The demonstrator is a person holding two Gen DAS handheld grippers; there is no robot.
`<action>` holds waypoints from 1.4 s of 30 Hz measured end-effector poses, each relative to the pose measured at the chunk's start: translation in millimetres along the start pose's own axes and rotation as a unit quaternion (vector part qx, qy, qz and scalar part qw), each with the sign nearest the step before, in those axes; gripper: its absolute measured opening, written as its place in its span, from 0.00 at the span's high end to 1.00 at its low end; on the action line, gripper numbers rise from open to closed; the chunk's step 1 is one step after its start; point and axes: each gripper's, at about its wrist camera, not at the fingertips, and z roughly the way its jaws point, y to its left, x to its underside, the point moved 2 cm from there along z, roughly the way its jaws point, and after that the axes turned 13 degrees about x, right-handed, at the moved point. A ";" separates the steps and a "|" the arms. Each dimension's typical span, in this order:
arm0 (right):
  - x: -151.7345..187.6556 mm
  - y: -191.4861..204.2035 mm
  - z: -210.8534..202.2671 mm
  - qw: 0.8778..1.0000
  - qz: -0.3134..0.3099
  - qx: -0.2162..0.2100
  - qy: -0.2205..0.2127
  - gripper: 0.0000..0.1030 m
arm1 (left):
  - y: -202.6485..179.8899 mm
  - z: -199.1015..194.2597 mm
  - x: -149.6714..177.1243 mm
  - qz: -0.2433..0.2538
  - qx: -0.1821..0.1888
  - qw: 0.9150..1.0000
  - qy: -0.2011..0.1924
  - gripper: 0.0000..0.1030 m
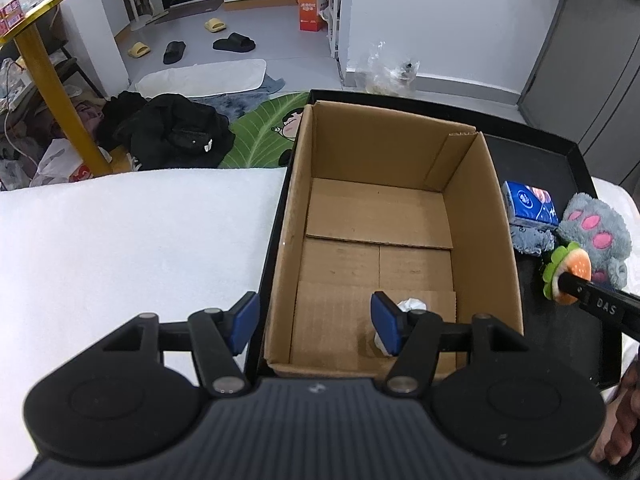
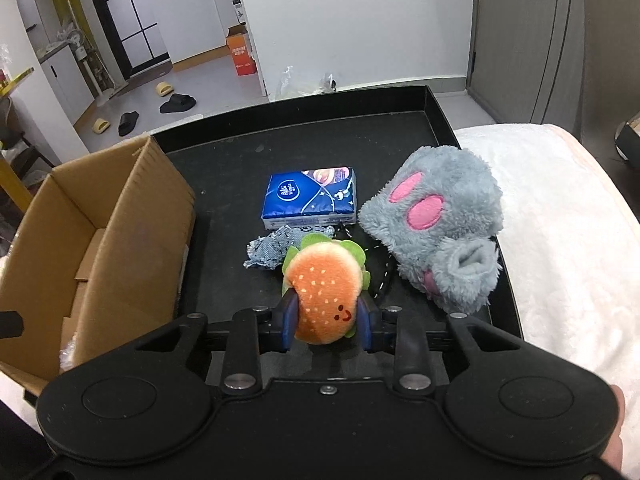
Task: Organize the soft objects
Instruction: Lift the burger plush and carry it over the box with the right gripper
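My right gripper (image 2: 326, 320) is shut on a plush hamburger (image 2: 324, 284), orange bun with green lettuce, held just above the black tray (image 2: 304, 128). It also shows in the left wrist view (image 1: 568, 270). Behind it lie a scrap of blue denim cloth (image 2: 268, 250), a blue tissue pack (image 2: 310, 196) and a grey plush paw with pink pads (image 2: 436, 220). An open cardboard box (image 1: 380, 216) stands in the tray's left part, with a white crumpled wad (image 1: 412, 306) on its floor. My left gripper (image 1: 314, 322) is open and empty over the box's near left corner.
The tray rests on a white fluffy cover (image 1: 132, 240). A black cord (image 2: 382, 276) lies on the tray between the hamburger and the paw. Beyond the table, the floor holds dark clothes (image 1: 168, 130), slippers and an orange box (image 1: 312, 12).
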 end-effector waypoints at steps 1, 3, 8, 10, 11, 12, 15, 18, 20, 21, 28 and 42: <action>-1.5 -2.0 -2.2 1.000 0.008 -0.007 0.004 0.71 | 0.4 -1.1 0.2 -0.001 0.001 1.000 -0.001 0.42; -4.6 -4.8 -7.8 1.000 0.014 -0.011 0.004 0.71 | 0.8 -2.9 0.6 -0.004 0.003 1.000 -0.004 0.42; -14.6 -5.4 -22.4 1.000 0.018 -0.023 -0.004 0.71 | 4.6 -5.4 0.5 -0.014 0.004 1.000 -0.007 0.42; -19.0 -2.1 -30.0 1.000 0.013 -0.025 -0.012 0.71 | 6.3 -5.9 0.5 -0.018 0.004 1.000 -0.009 0.42; -21.5 0.0 -34.2 0.999 0.012 -0.029 -0.016 0.71 | 7.1 -6.6 0.5 -0.021 0.003 1.000 -0.011 0.42; -24.1 2.2 -37.6 0.999 0.011 -0.033 -0.019 0.71 | 7.7 -7.0 0.2 -0.025 0.001 1.000 -0.013 0.42; -32.0 12.3 -49.0 0.999 0.003 -0.042 -0.032 0.71 | 10.4 -9.3 0.1 -0.034 -0.003 0.999 -0.020 0.42; -40.3 23.8 -56.8 0.998 -0.008 -0.051 -0.041 0.71 | 11.8 -10.2 0.4 -0.037 -0.002 0.999 -0.021 0.42; -44.7 31.1 -60.4 0.997 -0.014 -0.056 -0.045 0.71 | 13.7 -9.7 0.5 -0.041 -0.001 0.999 -0.018 0.44; -46.0 34.2 -62.0 0.997 -0.017 -0.058 -0.046 0.71 | 14.2 -9.2 0.5 -0.043 0.000 0.999 -0.017 0.45; -51.5 57.1 -69.0 0.996 -0.038 -0.067 -0.054 0.71 | 19.5 -10.1 0.5 -0.051 0.007 0.998 -0.021 0.46; -54.0 103.3 -75.6 0.991 -0.084 -0.092 -0.049 0.70 | 28.9 -2.9 1.5 -0.071 0.019 0.997 -0.010 0.75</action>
